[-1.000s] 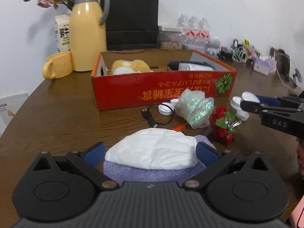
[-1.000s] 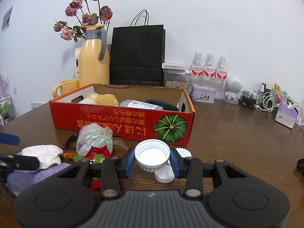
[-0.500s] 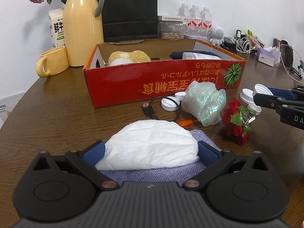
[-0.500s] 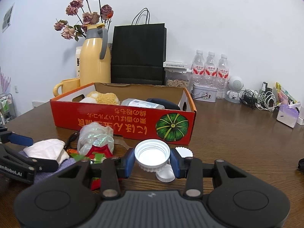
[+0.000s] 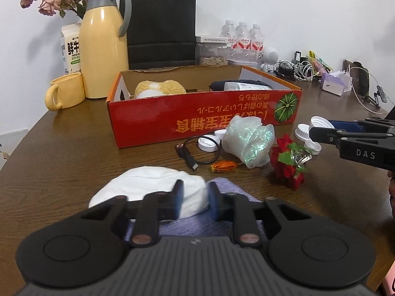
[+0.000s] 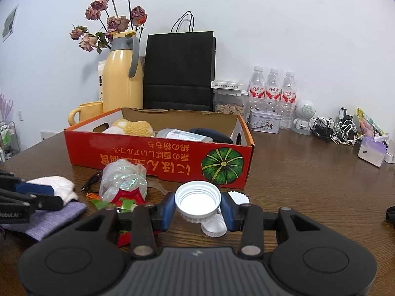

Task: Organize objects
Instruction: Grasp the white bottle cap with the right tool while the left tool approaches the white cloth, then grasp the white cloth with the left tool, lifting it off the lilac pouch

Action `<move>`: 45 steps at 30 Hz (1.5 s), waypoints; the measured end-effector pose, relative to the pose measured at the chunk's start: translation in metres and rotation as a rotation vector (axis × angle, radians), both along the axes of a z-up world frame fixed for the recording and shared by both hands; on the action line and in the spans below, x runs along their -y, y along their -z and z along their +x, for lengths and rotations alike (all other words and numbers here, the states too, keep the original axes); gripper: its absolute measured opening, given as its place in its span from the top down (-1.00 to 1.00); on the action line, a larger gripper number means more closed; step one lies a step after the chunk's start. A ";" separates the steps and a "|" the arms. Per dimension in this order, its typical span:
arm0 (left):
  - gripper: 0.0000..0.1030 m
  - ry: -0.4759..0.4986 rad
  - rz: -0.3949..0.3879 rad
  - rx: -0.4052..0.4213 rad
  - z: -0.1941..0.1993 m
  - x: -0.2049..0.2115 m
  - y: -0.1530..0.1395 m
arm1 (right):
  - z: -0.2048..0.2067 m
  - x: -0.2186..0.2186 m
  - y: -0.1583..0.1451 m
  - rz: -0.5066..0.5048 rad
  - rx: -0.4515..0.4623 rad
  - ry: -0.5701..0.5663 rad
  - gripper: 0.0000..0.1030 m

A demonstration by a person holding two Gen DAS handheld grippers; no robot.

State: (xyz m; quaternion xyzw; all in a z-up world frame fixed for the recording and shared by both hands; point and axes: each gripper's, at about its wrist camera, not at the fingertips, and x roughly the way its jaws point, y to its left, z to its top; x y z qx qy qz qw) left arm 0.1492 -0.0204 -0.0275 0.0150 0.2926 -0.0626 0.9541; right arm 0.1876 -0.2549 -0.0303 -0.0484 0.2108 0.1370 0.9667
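My left gripper is shut on the right end of a white cloth that lies on a purple cloth. My right gripper is shut on a large white cap held above the table; it also shows in the left wrist view. The red cardboard box stands behind, holding a plush toy and a dark device. Smaller white caps lie under my right gripper.
In front of the box lie a shiny plastic bundle, a red flower decoration, a black cable, an orange bud and white caps. A yellow jug, mug, black bag and bottles stand behind.
My left gripper's fingers have closed from wide open around the white cloth to pinching its right end. My right gripper has stayed shut on the cap, nearly still.
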 end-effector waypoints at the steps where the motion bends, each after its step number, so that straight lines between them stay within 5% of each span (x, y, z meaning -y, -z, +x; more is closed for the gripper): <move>1: 0.71 -0.001 -0.002 0.005 -0.002 -0.001 0.000 | 0.000 0.000 0.000 -0.001 0.000 -0.001 0.25; 3: 0.99 -0.008 -0.014 0.014 -0.006 -0.004 -0.003 | 0.000 0.000 0.000 0.000 0.001 0.000 0.25; 11: 0.89 -0.086 -0.044 0.046 -0.021 -0.023 -0.015 | -0.001 0.000 0.000 -0.002 0.004 0.002 0.25; 13: 0.47 -0.087 -0.054 0.048 -0.025 -0.029 -0.018 | -0.002 0.001 -0.001 -0.001 0.005 0.002 0.25; 14: -0.42 -0.091 -0.049 0.048 -0.027 -0.031 -0.019 | -0.002 0.001 -0.001 -0.001 0.005 0.002 0.25; 15: -1.00 -0.104 -0.037 0.058 -0.029 -0.033 -0.020 | -0.002 0.001 -0.001 -0.002 0.005 0.001 0.25; 18: -1.00 -0.111 0.004 0.048 -0.026 -0.039 -0.021 | -0.002 0.001 -0.001 -0.001 0.006 0.002 0.25; 25: -1.00 -0.107 -0.050 -0.097 0.011 -0.048 -0.002 | -0.002 0.002 -0.001 0.000 0.008 0.003 0.25; 29: -1.00 -0.117 0.049 -0.102 0.020 -0.036 0.009 | -0.002 0.001 -0.001 0.002 0.007 0.001 0.25; 34: -0.97 -0.130 0.036 -0.087 0.016 -0.038 0.011 | -0.002 0.002 -0.002 0.008 0.007 -0.001 0.25; 45: -0.32 -0.183 -0.031 -0.041 0.008 -0.054 0.004 | -0.002 0.002 -0.002 0.008 0.007 -0.008 0.25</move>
